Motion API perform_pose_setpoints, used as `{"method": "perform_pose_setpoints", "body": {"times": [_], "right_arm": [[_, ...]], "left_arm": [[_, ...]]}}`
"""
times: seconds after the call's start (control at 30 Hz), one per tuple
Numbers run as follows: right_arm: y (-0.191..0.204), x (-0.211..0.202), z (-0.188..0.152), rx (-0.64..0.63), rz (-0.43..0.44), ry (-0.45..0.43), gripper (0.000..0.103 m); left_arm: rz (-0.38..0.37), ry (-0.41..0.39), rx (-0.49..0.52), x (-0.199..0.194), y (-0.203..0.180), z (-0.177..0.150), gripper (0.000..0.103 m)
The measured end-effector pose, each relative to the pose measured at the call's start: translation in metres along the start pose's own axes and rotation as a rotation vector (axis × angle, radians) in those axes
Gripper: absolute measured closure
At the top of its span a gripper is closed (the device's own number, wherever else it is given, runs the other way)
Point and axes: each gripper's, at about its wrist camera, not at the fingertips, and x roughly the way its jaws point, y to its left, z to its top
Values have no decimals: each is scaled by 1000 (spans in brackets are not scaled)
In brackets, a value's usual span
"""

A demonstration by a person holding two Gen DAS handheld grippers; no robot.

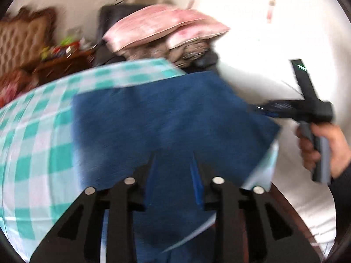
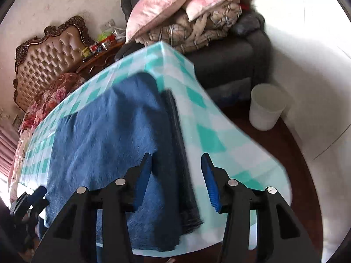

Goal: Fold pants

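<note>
Black fingers of the left gripper, tipped with blue pads, stood spread at the bottom centre of the left wrist view, gripping nothing, above the blue pants. Those pants lay flat on a bench covered with a teal and white checked cloth. At the right edge, a hand held the right gripper at the pants' edge. Its fingers stood spread in the right wrist view, over a darker folded strip of fabric at centre. Pink pillows sat upper centre.
</note>
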Motion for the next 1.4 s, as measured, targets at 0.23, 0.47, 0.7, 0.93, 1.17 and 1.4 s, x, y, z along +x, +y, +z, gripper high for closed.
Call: {"method": "perform_pose_setpoints", "body": {"times": [0.23, 0.47, 0.7, 0.93, 1.17, 1.4], "right_arm": [[12, 9, -13, 16, -26, 3, 72], [25, 8, -21, 21, -77, -24, 72], [38, -2, -25, 9, -176, -81, 68], [67, -30, -34, -32, -308, -169, 58], [88, -49, -46, -47, -406, -181, 40], [116, -81, -67, -46, -440, -170, 16]], "left_arm": [[83, 82, 46, 20, 29, -22, 81], [87, 95, 75, 16, 26, -30, 81], [57, 81, 35, -3, 24, -25, 61], [68, 45, 14, -20, 20, -17, 42], [47, 40, 9, -36, 9, 2, 30], [99, 19, -35, -87, -6, 9, 2]]}}
